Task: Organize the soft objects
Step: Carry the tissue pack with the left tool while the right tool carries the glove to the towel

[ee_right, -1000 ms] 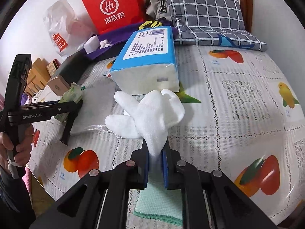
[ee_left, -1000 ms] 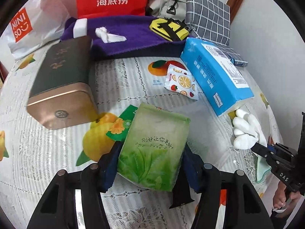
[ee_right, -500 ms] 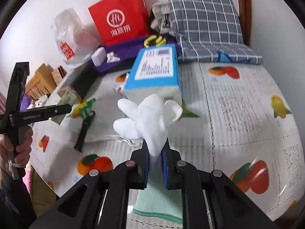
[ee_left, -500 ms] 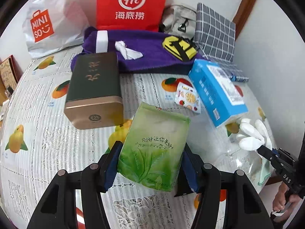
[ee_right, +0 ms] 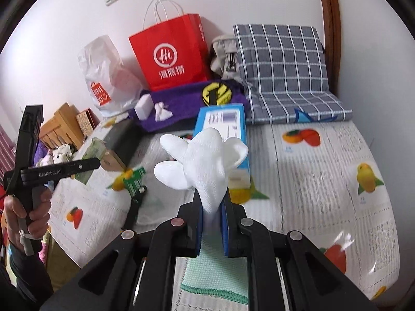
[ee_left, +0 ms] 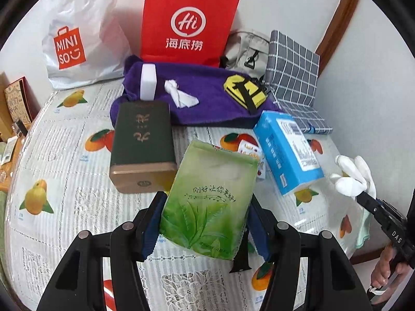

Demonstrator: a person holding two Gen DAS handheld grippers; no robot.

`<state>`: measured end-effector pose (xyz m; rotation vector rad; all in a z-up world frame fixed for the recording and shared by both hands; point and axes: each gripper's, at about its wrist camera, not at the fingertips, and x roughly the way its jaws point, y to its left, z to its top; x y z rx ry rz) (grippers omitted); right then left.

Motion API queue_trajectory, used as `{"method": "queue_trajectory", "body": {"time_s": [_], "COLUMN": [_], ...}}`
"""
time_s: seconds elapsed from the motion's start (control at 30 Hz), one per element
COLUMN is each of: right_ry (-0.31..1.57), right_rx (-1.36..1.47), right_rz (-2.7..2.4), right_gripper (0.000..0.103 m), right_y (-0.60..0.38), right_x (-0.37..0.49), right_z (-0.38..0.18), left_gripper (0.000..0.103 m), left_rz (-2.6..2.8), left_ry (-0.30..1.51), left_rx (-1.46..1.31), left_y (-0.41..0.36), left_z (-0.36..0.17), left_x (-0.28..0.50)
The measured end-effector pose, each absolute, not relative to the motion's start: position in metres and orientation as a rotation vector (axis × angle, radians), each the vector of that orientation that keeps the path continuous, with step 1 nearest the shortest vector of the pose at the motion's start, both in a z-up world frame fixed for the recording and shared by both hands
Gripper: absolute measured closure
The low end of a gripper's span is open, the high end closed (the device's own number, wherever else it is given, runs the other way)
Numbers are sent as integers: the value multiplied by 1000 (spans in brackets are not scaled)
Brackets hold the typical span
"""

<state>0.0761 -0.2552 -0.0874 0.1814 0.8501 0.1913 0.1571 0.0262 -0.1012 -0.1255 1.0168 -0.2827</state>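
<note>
Scanning from the left of the left wrist view, we see a white plastic shopping bag with an orange logo [ee_left: 77,44] against the wall, then a red paper carrier bag [ee_left: 186,23] standing beside it. In front of both lies a purple towel [ee_left: 207,98], and nearer us a dark green tin with a gold end [ee_left: 142,142] rests on the fruit-printed tablecloth [ee_left: 64,181]. At centre, our left gripper [ee_left: 205,223] is clamped on a green soft tissue pack printed with leaves [ee_left: 210,199], its blue pads pressing both sides and the pack raised clear of the cloth. Right of it lies a blue tissue box [ee_left: 288,150], with a grey checked cushion [ee_left: 293,72] behind. In the right wrist view, our right gripper [ee_right: 212,225] pinches the cuff of a white knitted glove [ee_right: 205,160], whose fingers splay above the table; a mint-green cloth [ee_right: 215,272] hangs just under the jaws.
</note>
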Motion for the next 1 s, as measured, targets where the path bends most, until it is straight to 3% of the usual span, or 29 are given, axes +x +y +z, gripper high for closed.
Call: {"method": "queue_trajectory", "body": {"time_s": [1.0], "right_ry": [797], "right_rx": [176], "right_rz": [248], "right_gripper": [90], "right_y": [-236], "right_x": [187], "right_z": [-34], "left_gripper": [45], "left_rz": [-218], "left_ry": [943], "left_rx": [-175], "left_y": [48], "left_z": [-59], "left_x": [233]}}
